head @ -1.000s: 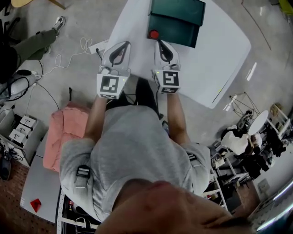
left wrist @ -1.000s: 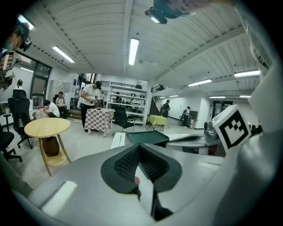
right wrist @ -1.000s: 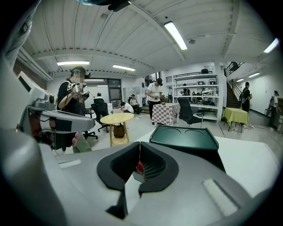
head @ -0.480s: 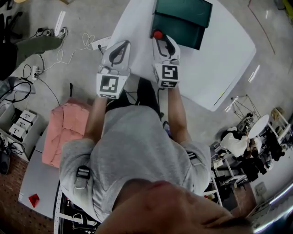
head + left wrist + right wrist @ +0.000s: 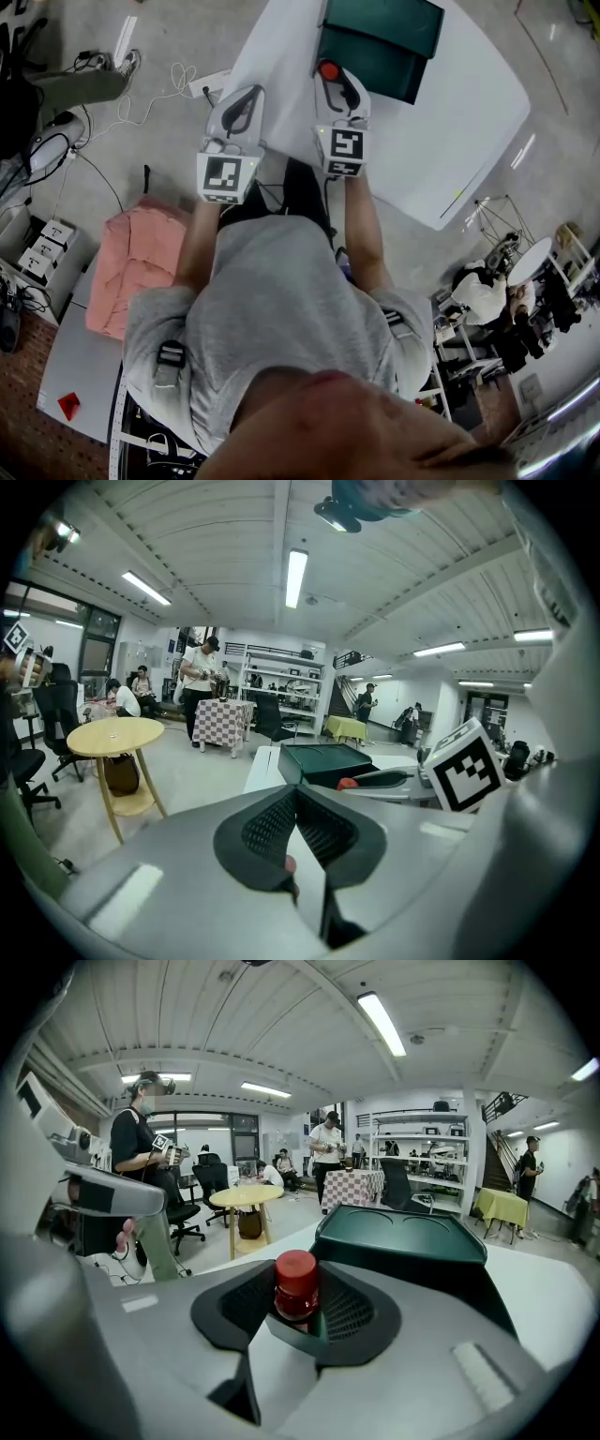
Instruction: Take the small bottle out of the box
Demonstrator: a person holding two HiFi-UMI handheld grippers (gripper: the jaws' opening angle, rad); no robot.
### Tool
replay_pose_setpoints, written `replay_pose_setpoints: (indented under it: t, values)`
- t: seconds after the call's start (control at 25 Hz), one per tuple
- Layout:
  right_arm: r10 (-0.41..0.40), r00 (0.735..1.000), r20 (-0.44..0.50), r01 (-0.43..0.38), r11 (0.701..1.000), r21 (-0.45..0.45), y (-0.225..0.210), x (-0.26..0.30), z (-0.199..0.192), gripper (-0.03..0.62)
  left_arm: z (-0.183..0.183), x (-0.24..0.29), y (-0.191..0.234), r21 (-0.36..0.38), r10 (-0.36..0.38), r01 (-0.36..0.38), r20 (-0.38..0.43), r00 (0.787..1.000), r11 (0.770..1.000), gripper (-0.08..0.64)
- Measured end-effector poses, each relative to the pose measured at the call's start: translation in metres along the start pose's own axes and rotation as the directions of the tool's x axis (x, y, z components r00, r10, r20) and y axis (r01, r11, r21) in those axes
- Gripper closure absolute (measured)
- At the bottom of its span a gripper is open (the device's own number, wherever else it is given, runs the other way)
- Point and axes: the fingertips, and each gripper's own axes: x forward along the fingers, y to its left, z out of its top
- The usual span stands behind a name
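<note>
Though it stands upright between the pads of the right gripper, the red-capped small bottle is not pinched: those jaws have just been opening and are spread on either side of it. It sits at the near corner of the dark green box on the white table; whether inside the box or just beside it I cannot tell. The left gripper, near the table's edge, has its jaws pressed together on nothing.

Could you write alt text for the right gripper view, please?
A small red-capped bottle stands between the jaws of the grey right gripper, which have just been opening. A dark green plastic box sits behind it.
</note>
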Motion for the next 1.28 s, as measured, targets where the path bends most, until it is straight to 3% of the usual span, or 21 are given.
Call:
replay_pose_setpoints:
  t: [0.48,1.28]
  values:
    - [0.006,1.0,0.006,-0.006,1.0,0.005,0.0,-0.002,0.0,0.456,0.001,-0.003,-0.002,0.002,-0.002,0.002,0.005,1.0,1.0,0.548]
    - [-0.027,0.996,0.089,0.025,0.999,0.021,-0.009,-0.027,0.04,0.463,0.045,-0.008,-0.01,0.064,-0.028,0.024,0.071,0.997,0.998,0.548]
